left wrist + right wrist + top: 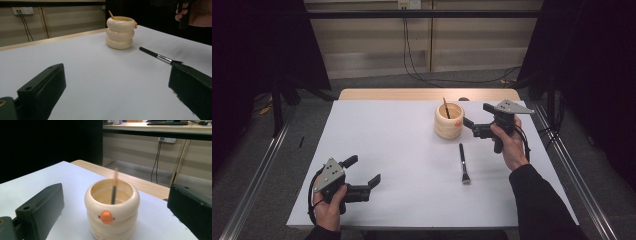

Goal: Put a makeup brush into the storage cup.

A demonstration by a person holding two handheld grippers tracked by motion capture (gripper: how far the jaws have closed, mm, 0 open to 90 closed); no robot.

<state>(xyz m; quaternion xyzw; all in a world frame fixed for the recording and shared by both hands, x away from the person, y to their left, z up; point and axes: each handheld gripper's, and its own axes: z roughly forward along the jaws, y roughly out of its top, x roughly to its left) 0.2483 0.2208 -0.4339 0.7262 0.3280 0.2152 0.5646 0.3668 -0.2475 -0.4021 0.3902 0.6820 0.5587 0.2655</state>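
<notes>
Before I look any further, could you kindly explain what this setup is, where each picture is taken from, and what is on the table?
There is no robot arm here: a person holds a hand-held two-jaw gripper in each hand. The wide picture comes from a fixed camera above the person's side of the white table. In it, the left gripper rests near the front edge, and the right gripper sits beside a cream ringed cup.

The other two pictures come from cameras riding on the grippers, each looking along its own black jaws. The right gripper view faces the cup closely, showing its small orange knob and a thin brush standing inside. The left gripper view looks across the table at a second brush lying flat.

Both grippers are open and hold nothing.
</notes>
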